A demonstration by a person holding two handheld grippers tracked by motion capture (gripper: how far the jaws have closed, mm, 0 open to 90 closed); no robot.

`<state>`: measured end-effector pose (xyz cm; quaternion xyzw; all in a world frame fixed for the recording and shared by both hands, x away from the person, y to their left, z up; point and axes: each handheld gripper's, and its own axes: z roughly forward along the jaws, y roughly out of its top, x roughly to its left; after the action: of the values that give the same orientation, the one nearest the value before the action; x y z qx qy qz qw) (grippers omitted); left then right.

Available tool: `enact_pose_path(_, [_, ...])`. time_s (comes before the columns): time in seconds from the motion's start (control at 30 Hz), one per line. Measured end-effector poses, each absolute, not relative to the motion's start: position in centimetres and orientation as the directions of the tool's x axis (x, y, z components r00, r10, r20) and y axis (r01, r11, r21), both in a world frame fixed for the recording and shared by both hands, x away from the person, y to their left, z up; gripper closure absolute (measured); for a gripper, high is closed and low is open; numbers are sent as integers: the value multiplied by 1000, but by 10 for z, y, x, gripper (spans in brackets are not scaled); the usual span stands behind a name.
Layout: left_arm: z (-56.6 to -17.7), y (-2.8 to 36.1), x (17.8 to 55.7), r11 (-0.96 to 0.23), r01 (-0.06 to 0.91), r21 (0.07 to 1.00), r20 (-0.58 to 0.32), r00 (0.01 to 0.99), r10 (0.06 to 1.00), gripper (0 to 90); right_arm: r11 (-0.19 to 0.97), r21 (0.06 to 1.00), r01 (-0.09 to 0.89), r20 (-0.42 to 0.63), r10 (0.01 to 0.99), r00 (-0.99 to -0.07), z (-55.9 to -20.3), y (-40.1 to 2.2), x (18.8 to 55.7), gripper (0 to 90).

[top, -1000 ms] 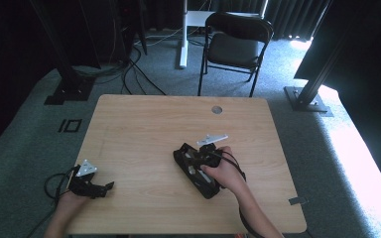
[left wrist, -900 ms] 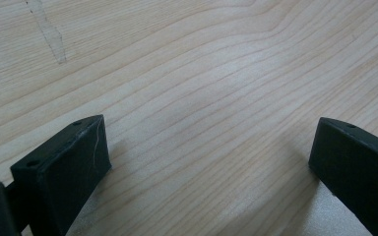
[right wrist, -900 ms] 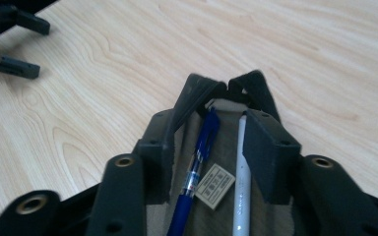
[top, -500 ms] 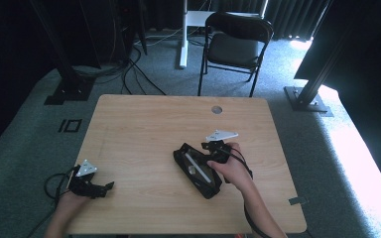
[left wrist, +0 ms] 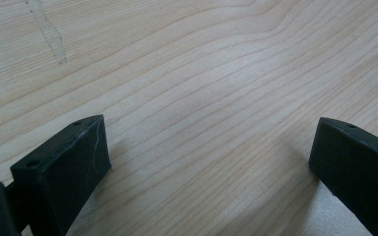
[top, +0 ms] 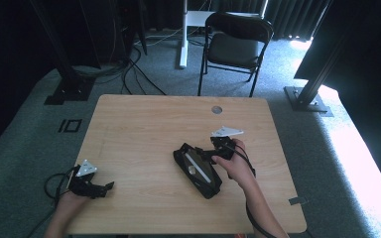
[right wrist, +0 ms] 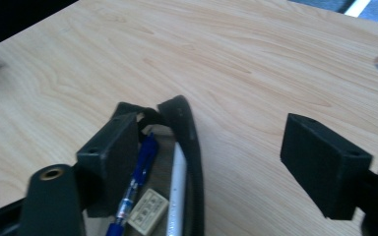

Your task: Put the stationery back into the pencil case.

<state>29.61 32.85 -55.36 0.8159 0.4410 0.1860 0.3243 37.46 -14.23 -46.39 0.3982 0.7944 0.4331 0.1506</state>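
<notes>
While your right gripper [top: 213, 151] hangs over the right edge of the open black pencil case [top: 197, 170], its jaws have just been opening and now stand wide apart with nothing pressed between them. From the right gripper view, one jaw sits above the case's inside and the other over bare table [right wrist: 256, 73], with the case's rim [right wrist: 189, 142] between them. Inside the case lie a blue pen [right wrist: 138, 184], a white pen [right wrist: 177, 191] and a small eraser [right wrist: 147, 209]. You find the case near the middle of the table, toward the near right. Your left gripper [top: 101, 187] rests at the near left corner, well apart from the case, its jaws spread wide over bare wood [left wrist: 202, 98].
</notes>
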Motion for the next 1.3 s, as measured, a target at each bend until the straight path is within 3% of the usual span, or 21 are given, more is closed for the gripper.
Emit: enact_pose_path(1.3, [-554,329,296,-401,599,693,18,542,840,21,239,749,617,54,907,-417,-516,-227,376,199])
